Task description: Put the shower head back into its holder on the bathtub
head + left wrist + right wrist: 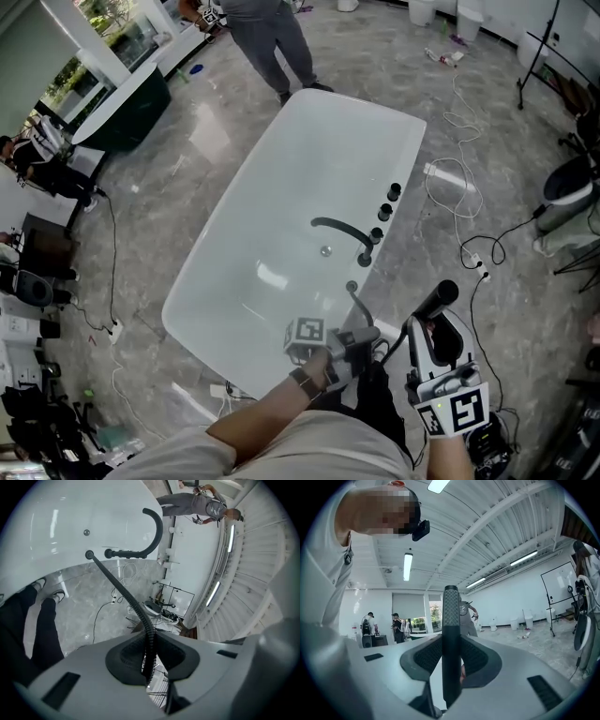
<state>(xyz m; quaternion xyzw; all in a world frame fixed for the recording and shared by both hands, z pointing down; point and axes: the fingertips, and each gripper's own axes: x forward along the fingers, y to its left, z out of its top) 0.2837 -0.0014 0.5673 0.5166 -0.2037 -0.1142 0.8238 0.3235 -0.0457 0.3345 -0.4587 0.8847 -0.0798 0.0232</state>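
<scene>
Bright ceiling strip lights [407,566], sharp focus, fisheye-bent edges.

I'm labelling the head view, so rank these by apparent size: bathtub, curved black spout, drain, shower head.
1. bathtub
2. curved black spout and shower head: these look alike, and the shower head sits nearer the camera, so they are unranked
3. drain

The bathtub [281,187] is glossy white, its spout [339,228] and ribbed hose [122,590] black, the shower head [450,634] black with fine dotted texture, the floor [216,112] grey, marble-veined.
</scene>
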